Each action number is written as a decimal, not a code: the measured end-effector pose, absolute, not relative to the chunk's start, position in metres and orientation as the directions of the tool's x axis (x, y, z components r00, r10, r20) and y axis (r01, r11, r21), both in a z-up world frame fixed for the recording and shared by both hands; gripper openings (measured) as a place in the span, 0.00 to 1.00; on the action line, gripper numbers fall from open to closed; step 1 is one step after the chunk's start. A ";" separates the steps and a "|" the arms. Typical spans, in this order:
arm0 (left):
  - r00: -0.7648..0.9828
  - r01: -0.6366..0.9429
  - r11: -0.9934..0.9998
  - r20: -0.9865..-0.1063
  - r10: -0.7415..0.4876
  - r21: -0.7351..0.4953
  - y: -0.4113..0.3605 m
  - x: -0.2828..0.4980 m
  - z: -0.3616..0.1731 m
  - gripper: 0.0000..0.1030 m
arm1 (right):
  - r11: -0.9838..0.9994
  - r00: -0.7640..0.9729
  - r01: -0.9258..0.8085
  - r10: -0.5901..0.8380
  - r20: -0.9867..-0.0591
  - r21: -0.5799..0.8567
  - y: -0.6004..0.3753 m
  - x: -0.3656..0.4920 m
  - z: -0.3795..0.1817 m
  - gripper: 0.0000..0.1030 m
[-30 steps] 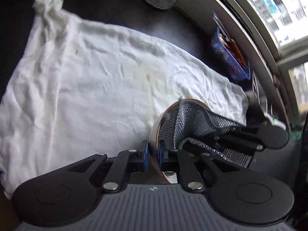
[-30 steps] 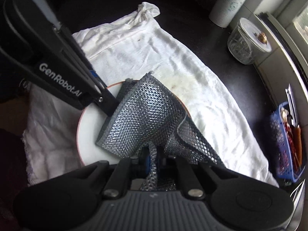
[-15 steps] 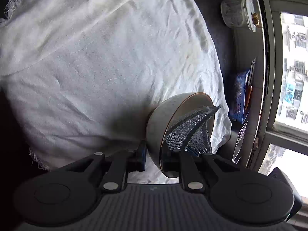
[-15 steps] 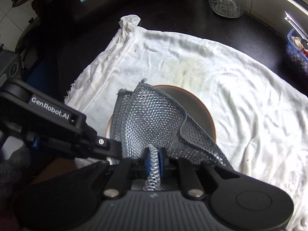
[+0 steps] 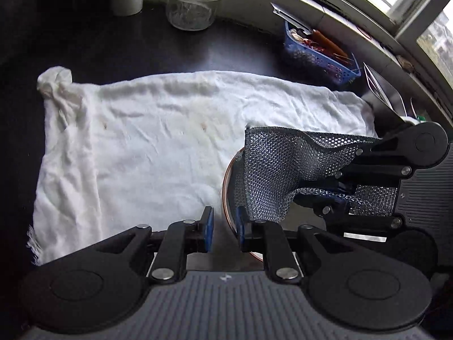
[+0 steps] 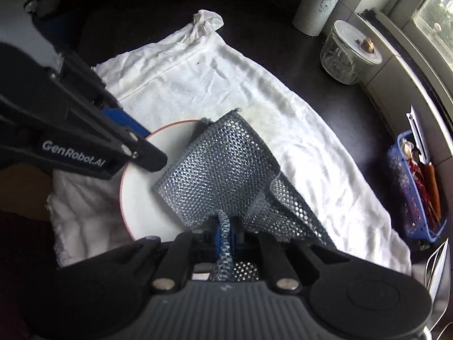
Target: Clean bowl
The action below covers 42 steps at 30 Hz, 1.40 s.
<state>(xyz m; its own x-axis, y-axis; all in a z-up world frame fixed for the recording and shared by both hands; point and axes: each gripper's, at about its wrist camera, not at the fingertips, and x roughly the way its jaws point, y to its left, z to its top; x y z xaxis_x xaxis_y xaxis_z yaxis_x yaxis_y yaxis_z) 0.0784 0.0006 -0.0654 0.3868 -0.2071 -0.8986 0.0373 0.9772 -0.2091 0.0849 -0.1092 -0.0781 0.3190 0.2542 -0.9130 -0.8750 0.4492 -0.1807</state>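
Note:
A white bowl [image 6: 141, 198] with a copper-brown rim [image 5: 226, 187] rests on a white towel [image 5: 141, 147] on the dark counter. My left gripper [image 5: 225, 226] straddles the near rim, one pad outside the wall and one inside, shut on the bowl. In the right wrist view the left gripper [image 6: 150, 147] comes in from the left over the rim. My right gripper [image 6: 226, 235] is shut on a silver-grey mesh scrubbing cloth [image 6: 220, 175], which drapes into the bowl and hides most of its inside. From the left wrist, the right gripper [image 5: 339, 195] and the mesh cloth [image 5: 271, 175] lie at the right.
A lidded glass jar [image 5: 195, 2] and a white roll [image 6: 320, 0] stand at the back of the counter. A blue basket [image 5: 320, 53] of utensils sits by the window sill on the right. The towel [image 6: 198, 85] covers the middle of the counter.
The left gripper has rolled with the bowl: half a second ago the bowl was tipped on its side, now it sits nearly level. The mesh cloth stays inside it in the right gripper.

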 end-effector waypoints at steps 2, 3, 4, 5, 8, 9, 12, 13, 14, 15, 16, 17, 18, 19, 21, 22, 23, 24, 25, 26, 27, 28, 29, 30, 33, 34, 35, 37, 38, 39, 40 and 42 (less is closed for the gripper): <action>0.380 0.053 0.979 -0.903 -0.201 -0.196 0.001 0.083 -0.065 0.15 | 0.423 0.330 -0.882 0.242 -0.912 -0.207 -0.106 0.085 -0.079 0.05; 0.374 0.061 0.980 -0.906 -0.199 -0.190 0.001 0.086 -0.065 0.17 | 0.416 0.333 -0.884 0.238 -0.912 -0.214 -0.105 0.086 -0.080 0.05; 0.369 0.069 0.981 -0.909 -0.195 -0.183 0.002 0.089 -0.066 0.21 | 0.409 0.338 -0.885 0.235 -0.911 -0.223 -0.104 0.086 -0.080 0.05; 0.362 0.080 0.982 -0.912 -0.191 -0.174 0.003 0.093 -0.067 0.24 | 0.406 0.339 -0.886 0.233 -0.911 -0.226 -0.102 0.087 -0.081 0.05; 0.352 0.105 0.979 -0.914 -0.200 -0.174 0.009 0.100 -0.069 0.36 | 0.394 0.345 -0.888 0.229 -0.910 -0.237 -0.098 0.089 -0.081 0.05; 0.350 0.112 0.977 -0.913 -0.207 -0.179 0.011 0.101 -0.071 0.35 | 0.391 0.346 -0.889 0.227 -0.910 -0.241 -0.098 0.090 -0.081 0.05; 0.334 0.135 0.964 -0.906 -0.261 -0.228 0.015 0.100 -0.077 0.14 | 0.377 0.344 -0.894 0.229 -0.910 -0.243 -0.096 0.091 -0.083 0.05; 0.338 0.118 0.961 -0.900 -0.275 -0.249 0.016 0.096 -0.078 0.12 | 0.377 0.339 -0.896 0.236 -0.911 -0.236 -0.096 0.092 -0.083 0.05; 0.347 0.099 0.961 -0.896 -0.275 -0.257 0.017 0.093 -0.078 0.11 | 0.378 0.332 -0.898 0.242 -0.912 -0.226 -0.095 0.092 -0.083 0.05; 0.353 0.067 0.958 -0.892 -0.283 -0.278 0.019 0.091 -0.079 0.10 | 0.381 0.329 -0.897 0.242 -0.913 -0.223 -0.093 0.092 -0.083 0.05; 0.353 0.010 0.946 -0.884 -0.306 -0.323 0.024 0.089 -0.081 0.08 | 0.388 0.331 -0.895 0.242 -0.912 -0.222 -0.093 0.092 -0.084 0.05; 0.352 -0.050 0.929 -0.877 -0.328 -0.368 0.029 0.087 -0.083 0.07 | 0.403 0.329 -0.890 0.245 -0.912 -0.213 -0.094 0.092 -0.085 0.05; 0.348 -0.114 0.904 -0.869 -0.353 -0.413 0.035 0.084 -0.086 0.07 | 0.420 0.320 -0.886 0.247 -0.915 -0.196 -0.095 0.093 -0.085 0.05; 0.347 -0.175 0.875 -0.860 -0.374 -0.451 0.041 0.081 -0.089 0.07 | 0.449 0.309 -0.877 0.251 -0.917 -0.172 -0.098 0.094 -0.085 0.05; 0.355 -0.268 0.827 -0.849 -0.391 -0.494 0.047 0.073 -0.094 0.08 | 0.501 0.292 -0.856 0.267 -0.918 -0.126 -0.103 0.095 -0.085 0.05; 0.360 -0.309 0.803 -0.844 -0.397 -0.510 0.049 0.068 -0.096 0.08 | 0.531 0.273 -0.843 0.281 -0.920 -0.088 -0.106 0.096 -0.086 0.05; 0.366 -0.350 0.776 -0.839 -0.403 -0.525 0.052 0.064 -0.098 0.08 | 0.556 0.258 -0.830 0.294 -0.920 -0.055 -0.107 0.096 -0.087 0.05; 0.371 -0.390 0.744 -0.832 -0.412 -0.543 0.054 0.060 -0.101 0.09 | 0.576 0.244 -0.817 0.306 -0.920 -0.025 -0.109 0.095 -0.087 0.05; 0.377 -0.429 0.710 -0.825 -0.421 -0.559 0.057 0.057 -0.103 0.10 | 0.590 0.224 -0.807 0.319 -0.921 0.009 -0.110 0.096 -0.087 0.06; 0.382 -0.465 0.675 -0.818 -0.431 -0.573 0.060 0.053 -0.106 0.10 | 0.607 0.191 -0.793 0.341 -0.920 0.060 -0.112 0.098 -0.087 0.06; 0.381 -0.497 0.642 -0.811 -0.443 -0.584 0.061 0.049 -0.108 0.11 | 0.618 0.153 -0.778 0.366 -0.918 0.117 -0.114 0.100 -0.087 0.08; 0.383 -0.527 0.607 -0.804 -0.455 -0.595 0.062 0.045 -0.111 0.12 | 0.625 0.103 -0.758 0.398 -0.912 0.187 -0.117 0.102 -0.088 0.09; 0.389 -0.544 0.581 -0.796 -0.464 -0.605 0.061 0.040 -0.112 0.12 | 0.624 0.078 -0.750 0.414 -0.907 0.220 -0.118 0.102 -0.089 0.09; 0.389 -0.544 0.578 -0.793 -0.468 -0.608 0.060 0.039 -0.113 0.12 | 0.623 0.068 -0.746 0.422 -0.904 0.235 -0.118 0.101 -0.089 0.10; 0.378 -0.509 0.617 -0.800 -0.466 -0.600 0.055 0.039 -0.114 0.12 | 0.615 0.077 -0.756 0.423 -0.903 0.224 -0.118 0.095 -0.090 0.15; 0.376 -0.490 0.641 -0.806 -0.457 -0.591 0.052 0.039 -0.113 0.12 | 0.606 0.085 -0.766 0.427 -0.900 0.215 -0.119 0.092 -0.089 0.24; 0.375 -0.477 0.657 -0.811 -0.450 -0.585 0.050 0.040 -0.112 0.12 | 0.599 0.086 -0.771 0.434 -0.897 0.216 -0.121 0.091 -0.086 0.30; 0.376 -0.466 0.671 -0.815 -0.440 -0.577 0.049 0.041 -0.111 0.12 | 0.587 0.097 -0.780 0.452 -0.887 0.214 -0.127 0.090 -0.080 0.45; 0.377 -0.463 0.674 -0.816 -0.437 -0.575 0.049 0.042 -0.111 0.12 | 0.581 0.101 -0.784 0.465 -0.879 0.218 -0.131 0.090 -0.076 0.48; 0.378 -0.459 0.679 -0.818 -0.435 -0.573 0.049 0.042 -0.111 0.12 | 0.576 0.098 -0.786 0.476 -0.874 0.226 -0.134 0.090 -0.074 0.50; 0.377 -0.452 0.686 -0.819 -0.432 -0.570 0.048 0.043 -0.110 0.12 | 0.566 0.095 -0.792 0.487 -0.868 0.231 -0.137 0.089 -0.070 0.53; 0.375 -0.441 0.700 -0.824 -0.425 -0.562 0.046 0.044 -0.109 0.12 | 0.541 0.092 -0.810 0.495 -0.864 0.224 -0.139 0.087 -0.067 0.56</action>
<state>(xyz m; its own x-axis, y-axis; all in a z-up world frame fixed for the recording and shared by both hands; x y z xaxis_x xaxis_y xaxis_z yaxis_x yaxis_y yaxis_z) 0.0445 0.0457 -0.1086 0.3748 -0.4249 -0.8240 -0.4407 0.7003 -0.5616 0.0875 -0.1393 -0.0673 0.0917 0.4951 -0.8640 -0.8102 0.5415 0.2243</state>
